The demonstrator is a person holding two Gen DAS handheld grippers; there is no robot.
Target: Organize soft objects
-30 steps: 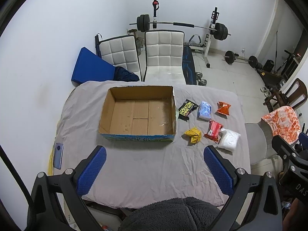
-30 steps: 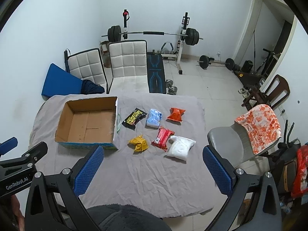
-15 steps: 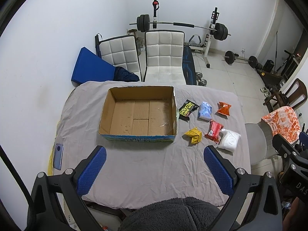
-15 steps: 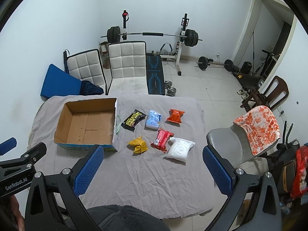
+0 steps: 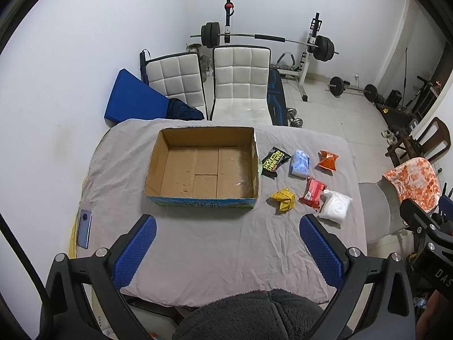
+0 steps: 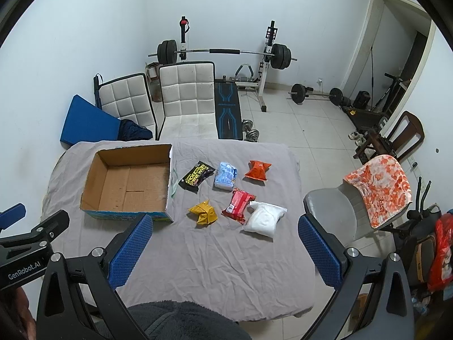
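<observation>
An open, empty cardboard box [image 5: 203, 167] [image 6: 127, 181] sits on the grey-clothed table [image 5: 215, 249]. Right of it lie several soft packets: a black one [image 5: 274, 161] [image 6: 196, 176], a light blue one [image 5: 300, 163] [image 6: 225, 175], an orange one [image 5: 328, 161] [image 6: 258, 170], a red one [image 5: 312, 192] [image 6: 239, 205], a yellow one [image 5: 282, 199] [image 6: 204, 213] and a white one [image 5: 335, 206] [image 6: 264, 218]. My left gripper [image 5: 226, 249] is open and empty, high above the table's near side. My right gripper [image 6: 226, 250] is open and empty, above the near edge.
A phone [image 5: 85, 228] lies at the table's left edge. Two white chairs [image 5: 240, 85] stand behind the table, a blue mat [image 5: 133, 100] leans on the wall. A grey chair with an orange cloth [image 6: 379, 187] stands right. Weight bench and barbells fill the back.
The right wrist view has shifted slightly; the table contents sit a little higher and left in it. The left gripper has barely moved. Nothing on the table has moved.
</observation>
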